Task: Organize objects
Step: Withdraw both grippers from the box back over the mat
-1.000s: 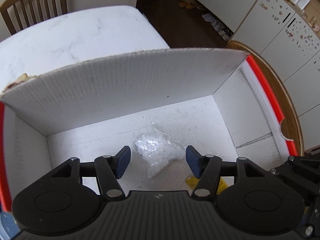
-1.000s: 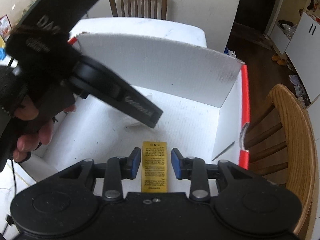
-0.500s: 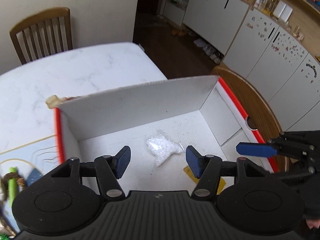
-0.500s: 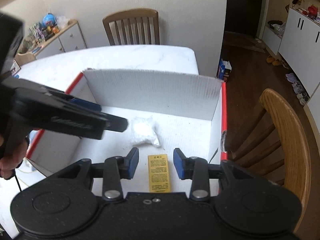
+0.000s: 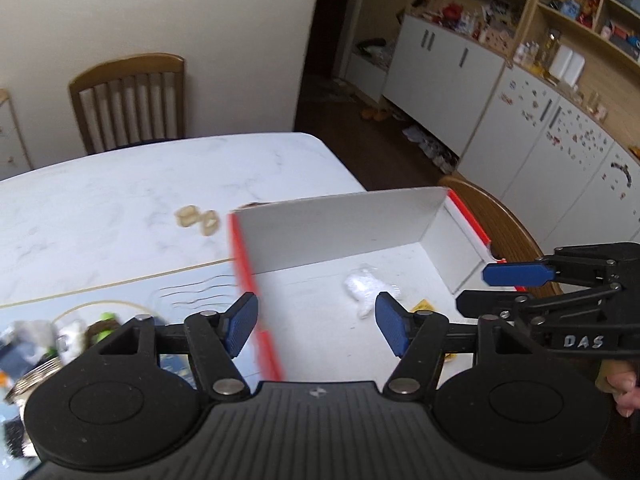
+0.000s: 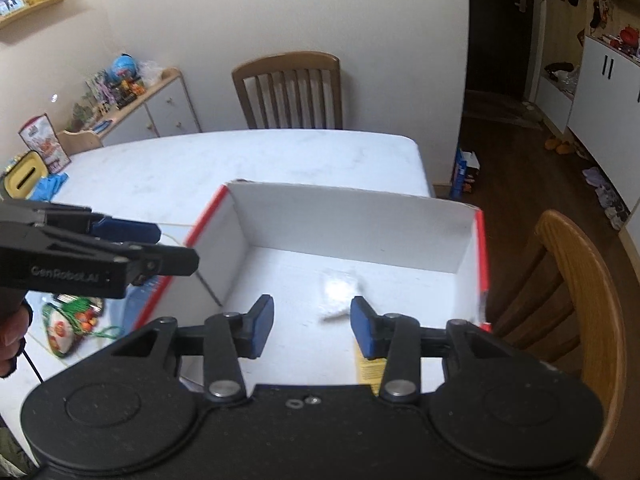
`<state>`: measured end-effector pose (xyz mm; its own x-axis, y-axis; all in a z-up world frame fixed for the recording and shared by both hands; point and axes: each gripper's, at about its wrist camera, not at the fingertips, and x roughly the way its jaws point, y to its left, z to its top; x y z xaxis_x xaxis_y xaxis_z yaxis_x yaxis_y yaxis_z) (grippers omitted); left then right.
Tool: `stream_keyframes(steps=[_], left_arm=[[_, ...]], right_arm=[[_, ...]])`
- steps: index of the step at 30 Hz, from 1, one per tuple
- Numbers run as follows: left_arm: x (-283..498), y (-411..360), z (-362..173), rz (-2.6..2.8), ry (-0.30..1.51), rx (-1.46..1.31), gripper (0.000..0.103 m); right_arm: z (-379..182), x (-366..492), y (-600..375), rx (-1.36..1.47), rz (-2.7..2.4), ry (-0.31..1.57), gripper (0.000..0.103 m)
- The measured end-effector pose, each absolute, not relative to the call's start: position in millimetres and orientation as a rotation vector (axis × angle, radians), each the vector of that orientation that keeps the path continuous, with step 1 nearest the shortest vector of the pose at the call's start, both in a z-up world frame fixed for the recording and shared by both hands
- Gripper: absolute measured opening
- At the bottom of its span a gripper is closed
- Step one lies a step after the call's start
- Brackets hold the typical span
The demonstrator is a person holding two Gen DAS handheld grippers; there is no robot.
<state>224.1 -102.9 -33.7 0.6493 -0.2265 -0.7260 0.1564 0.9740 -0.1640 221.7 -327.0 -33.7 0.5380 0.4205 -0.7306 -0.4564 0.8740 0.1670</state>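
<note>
Above the box [image 6: 352, 220], both tongs have pulled up & back vs a sec ago: left tongs [image 5: 316, 330] and right tongs [image 6: 312, 330] are each opening w/ nothing between the pads, and the white bag [image 6: 339, 290] & yellow packet [image 6: 368, 366] lie on the box floor. Readable: "DAS" on the right tool seen from the left cam, "GenRobot.AI" on the left tool seen from the right cam. Box's red rim [image 5: 256, 312] sits right under the left tongs; the white surface [image 6: 200, 164] beyond the box is open.
</note>
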Motion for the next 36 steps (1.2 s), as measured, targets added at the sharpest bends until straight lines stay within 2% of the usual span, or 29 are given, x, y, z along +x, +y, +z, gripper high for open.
stream_keyframes(steps=[3, 6, 8, 12, 20, 26, 36], left_arm=[[209, -81, -31, -0.195, 0.823, -0.102, 0.065], [195, -58, -29, -0.168, 0.807, -0.106, 0.065], [184, -41, -28, -0.142, 0.791, -0.106, 0.072], [166, -6, -26, -0.083, 0.766, -0.117, 0.079], [134, 59, -33, 0.020, 0.763, -0.139, 0.080], [113, 101, -42, 0.071, 0.775, -0.153, 0.083], [98, 157, -67, 0.073, 0.815, -0.192, 0.087]], right_arm=[[-27, 213, -316, -0.043, 0.543, 0.828, 0.059], [-22, 206, -301, -0.047, 0.561, 0.815, 0.062], [-19, 202, -291, -0.049, 0.569, 0.810, 0.062], [-14, 191, -270, -0.055, 0.590, 0.789, 0.073], [-13, 167, -220, -0.090, 0.639, 0.757, 0.085], [-17, 150, -186, -0.093, 0.667, 0.757, 0.091], [-33, 115, -114, -0.170, 0.768, 0.784, 0.092]])
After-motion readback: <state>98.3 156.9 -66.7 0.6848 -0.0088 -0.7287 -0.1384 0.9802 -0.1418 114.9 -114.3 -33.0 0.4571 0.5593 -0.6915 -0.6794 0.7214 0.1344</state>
